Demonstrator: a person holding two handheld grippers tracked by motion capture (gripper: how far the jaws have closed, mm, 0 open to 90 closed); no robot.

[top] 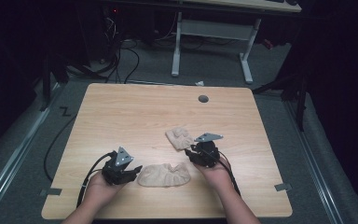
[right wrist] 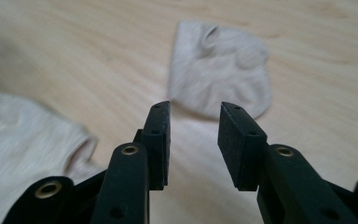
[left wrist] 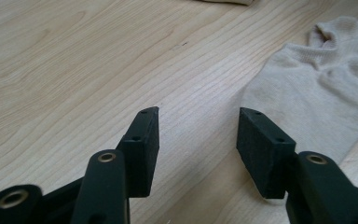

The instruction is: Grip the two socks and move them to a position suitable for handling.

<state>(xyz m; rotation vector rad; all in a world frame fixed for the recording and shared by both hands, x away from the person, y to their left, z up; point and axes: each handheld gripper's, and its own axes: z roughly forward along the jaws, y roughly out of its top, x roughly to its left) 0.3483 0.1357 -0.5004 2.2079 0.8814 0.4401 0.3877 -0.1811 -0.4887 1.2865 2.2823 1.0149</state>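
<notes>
Worktop: light wood grain, rounded corners. Grey round grommet near its far edge, right of centre. Small white scrap on the floor just past that edge.

Grey carpet floor all round. White desk frame stands behind, two legs on flat feet. Black cables tangled at far left, one cable loops beside the worktop's left edge. Black zigzag mark on the floor there.

Grey tape piece near the near-left corner, another tape piece near the near-right. Metal rail runs along the left. Red light in the dark background.
</notes>
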